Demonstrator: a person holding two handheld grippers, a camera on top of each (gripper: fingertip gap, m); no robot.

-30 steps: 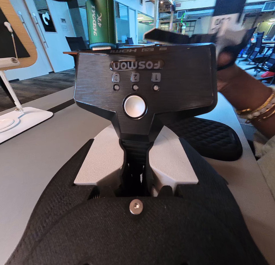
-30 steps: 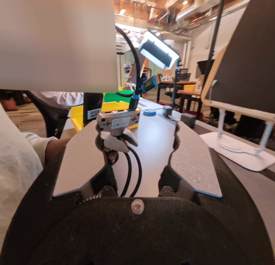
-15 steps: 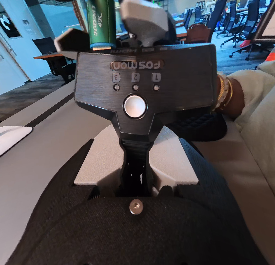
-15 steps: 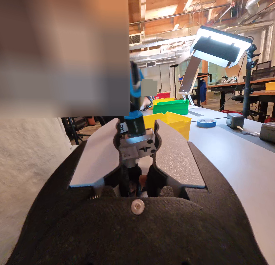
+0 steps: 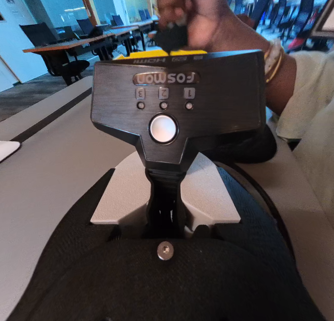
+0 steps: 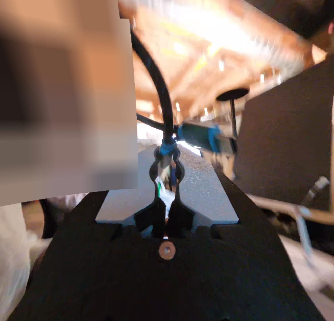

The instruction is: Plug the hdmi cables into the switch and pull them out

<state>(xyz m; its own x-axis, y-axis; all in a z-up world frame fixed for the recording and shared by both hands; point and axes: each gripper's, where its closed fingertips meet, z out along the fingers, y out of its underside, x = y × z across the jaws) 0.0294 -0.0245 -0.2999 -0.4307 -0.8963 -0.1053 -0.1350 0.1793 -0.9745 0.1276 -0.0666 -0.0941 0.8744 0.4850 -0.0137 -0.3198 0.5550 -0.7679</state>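
The left gripper (image 5: pixel 165 178) fills the foot of the left wrist view, its jaws pinching the narrow ribbed neck of the black brushed-metal HDMI switch (image 5: pixel 178 97). The switch is held above the grey tabletop (image 5: pixel 59 160), neck toward the camera, its wide port edge pointing away; its long axis runs side to side across the view. Its top face carries a round silver button (image 5: pixel 163 128), three small indicator lights beneath numbered tabs, and a brand plate – all the writing appears upside down from here. Just past the port edge a strip of yellow shows, and above it a blurred hand (image 5: pixel 202 18) with gold bracelets at the wrist.

In the right wrist view, the right gripper (image 6: pixel 167 156) has its jaws pressed nearly together, nipping the blue-collared plug (image 6: pixel 167 149) of a black HDMI cable (image 6: pixel 159 77). The plug points back toward the camera, and its cable rises up and away – curving to the left. Just beyond, a second plug (image 6: pixel 197 136), dark green with a blue band, lies roughly level, pointing right. Heavy motion blur hides finer detail.
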